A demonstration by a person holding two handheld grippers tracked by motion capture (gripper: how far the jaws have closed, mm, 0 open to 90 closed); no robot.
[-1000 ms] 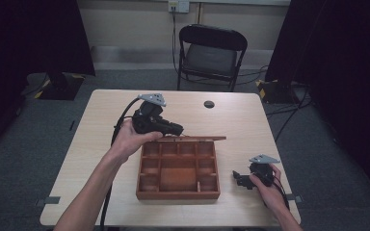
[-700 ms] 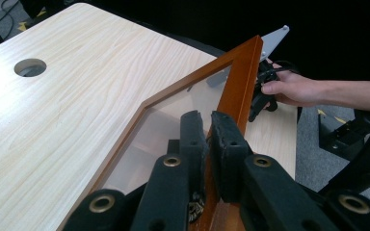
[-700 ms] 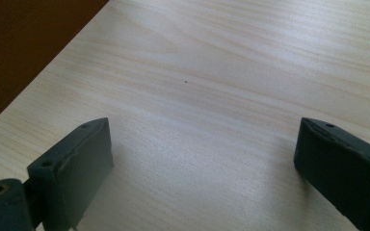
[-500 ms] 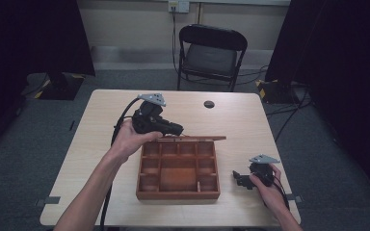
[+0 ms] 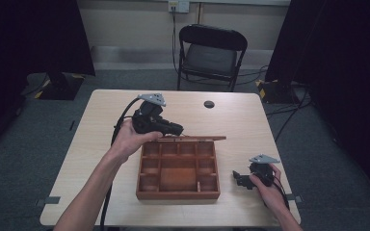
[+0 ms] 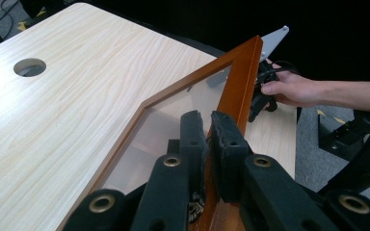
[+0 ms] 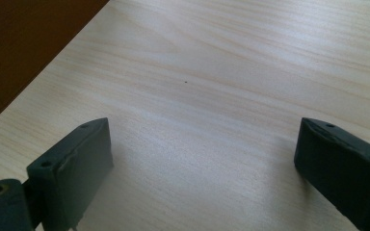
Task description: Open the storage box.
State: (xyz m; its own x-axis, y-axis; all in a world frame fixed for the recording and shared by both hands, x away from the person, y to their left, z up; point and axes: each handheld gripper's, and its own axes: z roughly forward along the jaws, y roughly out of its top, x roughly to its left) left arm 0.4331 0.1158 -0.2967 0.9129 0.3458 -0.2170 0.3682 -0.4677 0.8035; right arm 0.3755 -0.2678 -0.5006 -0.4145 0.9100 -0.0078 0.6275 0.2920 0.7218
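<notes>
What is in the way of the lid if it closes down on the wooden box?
Nothing visible. The left gripper pinches the lid by its frame, upright over the box; the compartments look empty, and the open right gripper rests beside it.

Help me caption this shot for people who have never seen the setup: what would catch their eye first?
First, the wooden box with its small compartments, in the middle of the table, and its glass-paned lid standing open. The left gripper is clamped on the lid's wooden frame at the box's far edge. To the right of the box, the right gripper rests with its jaws wide apart over bare tabletop.
</notes>
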